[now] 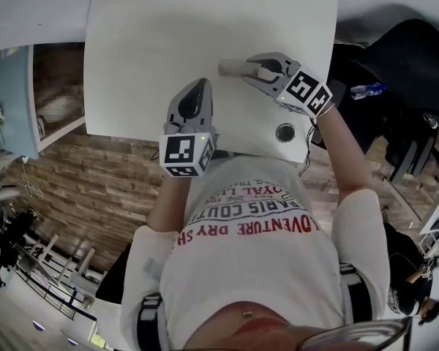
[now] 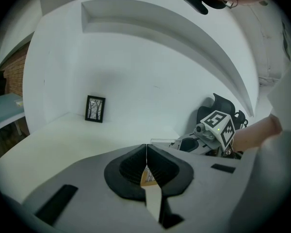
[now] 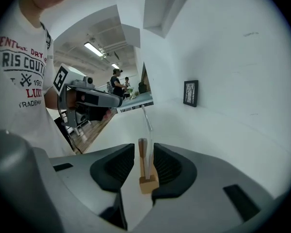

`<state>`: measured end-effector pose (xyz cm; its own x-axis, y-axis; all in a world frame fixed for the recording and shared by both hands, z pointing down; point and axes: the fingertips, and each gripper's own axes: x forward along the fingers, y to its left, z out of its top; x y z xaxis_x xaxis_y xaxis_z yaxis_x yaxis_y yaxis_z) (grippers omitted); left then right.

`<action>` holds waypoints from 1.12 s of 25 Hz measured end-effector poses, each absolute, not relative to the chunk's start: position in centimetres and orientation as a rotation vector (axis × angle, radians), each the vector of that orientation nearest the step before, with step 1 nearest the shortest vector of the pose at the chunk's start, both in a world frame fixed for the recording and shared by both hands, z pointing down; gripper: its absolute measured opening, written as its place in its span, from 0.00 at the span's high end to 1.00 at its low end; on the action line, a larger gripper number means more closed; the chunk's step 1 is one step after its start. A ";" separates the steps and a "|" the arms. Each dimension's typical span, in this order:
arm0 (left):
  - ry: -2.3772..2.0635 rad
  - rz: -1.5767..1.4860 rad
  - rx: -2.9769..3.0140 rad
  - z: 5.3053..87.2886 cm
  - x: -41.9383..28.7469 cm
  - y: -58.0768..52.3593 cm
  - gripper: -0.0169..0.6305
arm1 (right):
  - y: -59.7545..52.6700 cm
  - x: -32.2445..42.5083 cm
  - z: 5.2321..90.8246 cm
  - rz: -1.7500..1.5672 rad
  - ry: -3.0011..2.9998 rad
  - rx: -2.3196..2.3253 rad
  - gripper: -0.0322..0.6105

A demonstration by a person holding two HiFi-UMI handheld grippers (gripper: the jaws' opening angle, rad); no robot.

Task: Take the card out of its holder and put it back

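My left gripper (image 1: 199, 85) hovers over the near part of the white table (image 1: 146, 42), shut on the card (image 2: 148, 177), which shows edge-on between the pads. From the right gripper view the card (image 3: 136, 104) sticks out flat from the left gripper (image 3: 117, 102). The holder (image 1: 230, 69), a small wooden block (image 3: 148, 182) with an upright clear panel, stands on the table between the jaws of my right gripper (image 3: 144, 152). Those jaws are open, with a gap on the holder's left side. In the head view the right gripper (image 1: 250, 70) points left at the holder.
A small black picture frame (image 2: 95, 109) stands at the table's far end by the wall. A round cable port (image 1: 285, 131) sits near the front edge. A water bottle (image 1: 366, 90) lies off to the right. Wooden floor and shelving are on the left.
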<state>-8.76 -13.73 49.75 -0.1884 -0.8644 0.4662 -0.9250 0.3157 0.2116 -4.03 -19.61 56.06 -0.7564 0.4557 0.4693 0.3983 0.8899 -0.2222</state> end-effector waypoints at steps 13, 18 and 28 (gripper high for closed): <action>-2.101 0.146 1.546 50.0 -9.2 -13.2 0.94 | -19.2 -4.4 55.9 0.102 -2.486 -0.783 0.89; -2.095 0.148 1.551 50.0 -8.6 -13.1 0.94 | -19.2 -4.4 55.1 0.087 -2.494 -0.798 0.89; -2.092 0.129 1.626 48.0 -8.6 -12.9 0.94 | -19.7 -4.4 50.3 0.064 -2.611 -0.692 0.89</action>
<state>-8.64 -12.93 47.95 -0.1754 -0.8875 0.4262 -0.9330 0.2881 0.2159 -4.37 -19.72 50.27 -0.7798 0.4818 0.3997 0.4617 0.8738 -0.1526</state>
